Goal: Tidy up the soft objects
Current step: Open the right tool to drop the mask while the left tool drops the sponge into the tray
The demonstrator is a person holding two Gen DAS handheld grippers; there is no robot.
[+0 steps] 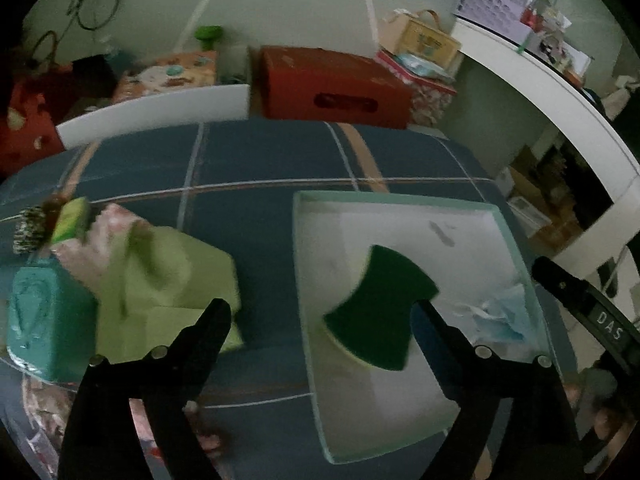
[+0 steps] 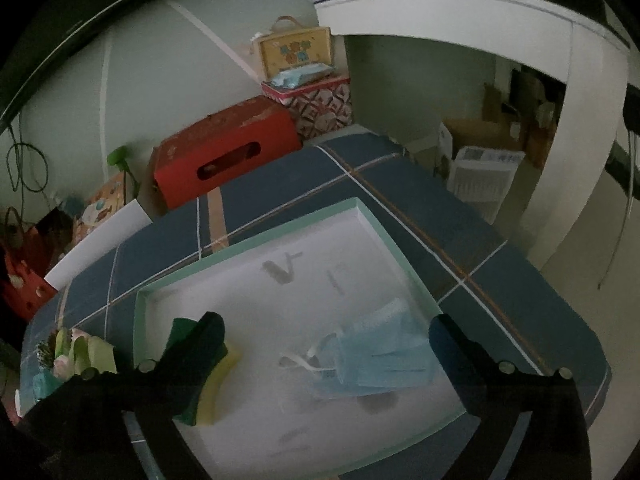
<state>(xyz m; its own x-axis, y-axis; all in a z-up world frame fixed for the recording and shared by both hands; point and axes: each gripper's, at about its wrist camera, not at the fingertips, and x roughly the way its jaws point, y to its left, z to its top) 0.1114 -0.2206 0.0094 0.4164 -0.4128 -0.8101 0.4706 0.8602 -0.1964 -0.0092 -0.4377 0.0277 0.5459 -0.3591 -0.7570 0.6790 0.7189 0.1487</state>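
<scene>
Both tongs stand apart and empty: left tongs (image 1: 324, 312), right tongs (image 2: 326, 330). The sponge (image 1: 380, 312) and mask (image 2: 376, 360) lie loose in the tray (image 2: 256, 236), presumably sorted there. At nine o'clock of the tray, cloths (image 1: 168, 272) wait on the table (image 1: 264, 216). That pile is blurred; its contents are unclear.

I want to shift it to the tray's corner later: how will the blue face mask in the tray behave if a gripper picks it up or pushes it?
The blue face mask lies crumpled and pleated in the tray, so it is probably floppy and would sag from a pinch. It looks thin and light; a push would likely bunch it rather than slide it. Its loose white ear loops may snag a finger.
</scene>
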